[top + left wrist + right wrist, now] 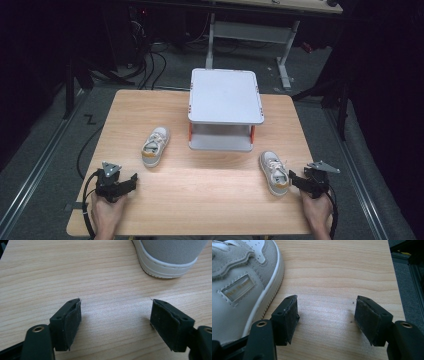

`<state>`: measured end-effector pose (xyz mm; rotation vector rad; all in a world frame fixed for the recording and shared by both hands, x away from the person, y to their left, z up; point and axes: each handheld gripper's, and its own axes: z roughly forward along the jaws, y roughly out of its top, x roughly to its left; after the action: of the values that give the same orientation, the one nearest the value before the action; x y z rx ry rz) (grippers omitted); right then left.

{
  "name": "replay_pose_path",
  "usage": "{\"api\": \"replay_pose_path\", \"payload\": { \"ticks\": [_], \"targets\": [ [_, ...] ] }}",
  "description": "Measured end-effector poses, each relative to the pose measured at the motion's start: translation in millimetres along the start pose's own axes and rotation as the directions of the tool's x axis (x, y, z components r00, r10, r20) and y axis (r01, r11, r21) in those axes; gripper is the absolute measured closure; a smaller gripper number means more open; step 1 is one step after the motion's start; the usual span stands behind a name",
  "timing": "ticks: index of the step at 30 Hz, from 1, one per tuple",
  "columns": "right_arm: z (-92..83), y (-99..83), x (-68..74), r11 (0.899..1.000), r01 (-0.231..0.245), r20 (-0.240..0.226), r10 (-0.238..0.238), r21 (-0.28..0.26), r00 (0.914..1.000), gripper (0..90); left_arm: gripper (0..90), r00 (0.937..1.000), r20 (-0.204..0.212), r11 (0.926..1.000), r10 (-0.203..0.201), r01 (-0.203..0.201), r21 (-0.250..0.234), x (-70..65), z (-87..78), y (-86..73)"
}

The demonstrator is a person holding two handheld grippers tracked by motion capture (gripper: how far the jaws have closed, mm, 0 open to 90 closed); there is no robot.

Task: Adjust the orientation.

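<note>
The left gripper (131,181) and right gripper (294,179) rested low on the wooden table (200,200), jaws spread, gripping nothing. One sneaker (274,172) lay just beside the right gripper; the other sneaker (155,146) lay near the grey two-tier stand (226,95).

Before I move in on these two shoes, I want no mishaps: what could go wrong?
The right claw stands open beside the right shoe, not around it, so closing now may grab nothing or nudge it. That shoe lies near the table edge and could slide off. The left shoe lies apart from the left claw.
</note>
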<state>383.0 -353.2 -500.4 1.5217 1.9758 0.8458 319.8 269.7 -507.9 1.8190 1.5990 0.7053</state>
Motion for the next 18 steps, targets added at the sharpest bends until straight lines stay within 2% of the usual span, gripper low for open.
{"api": "replay_pose_path", "payload": {
  "ticks": [2,6,11,13,14,16,17,18],
  "targets": [
    [0.0,0.0,0.0,1.0,0.0,0.0,0.0,0.0,1.0,35.0,21.9,0.9999,0.011,1.0,0.008,-0.008,0.005,0.0,0.4,0.4],
    [0.0,0.0,0.2,1.0,-0.001,0.001,0.001,0.0,1.0,35.1,22.4,0.9998,0.016,0.9999,0.015,-0.015,0.005,-0.1,0.2,0.5],
    [-0.1,-0.1,0.3,1.0,0.0,0.001,0.0,0.0,1.0,35.1,23.2,0.9996,0.029,1.0,0.0,0.0,-0.003,1.0,0.5,0.8],
    [-0.1,-0.1,0.3,1.0,-0.001,0.001,0.001,0.0,1.0,35.1,22.5,0.9963,0.075,0.9992,-0.041,0.041,0.002,7.1,-0.4,2.6],
    [-0.1,-0.1,0.3,1.0,-0.001,0.001,0.001,0.0,1.0,35.1,22.3,0.9963,0.075,0.9992,-0.041,0.041,0.002,7.1,-0.4,2.6],
    [-0.1,-0.1,0.5,1.0,0.001,0.0,-0.001,0.0,1.0,35.0,22.3,0.9913,0.11,0.9972,-0.073,0.071,0.022,11.7,-0.7,6.0],
    [-0.1,-0.1,0.5,1.0,0.001,0.0,-0.001,0.0,1.0,35.0,22.3,0.9866,0.131,0.995,-0.098,0.095,0.032,14.7,-0.6,7.9],
    [-0.1,-0.1,0.4,1.0,0.003,-0.001,-0.003,0.0,1.0,35.0,22.1,0.9863,0.128,0.9943,-0.104,0.1,0.036,15.3,-0.8,8.7]
  ]
}}
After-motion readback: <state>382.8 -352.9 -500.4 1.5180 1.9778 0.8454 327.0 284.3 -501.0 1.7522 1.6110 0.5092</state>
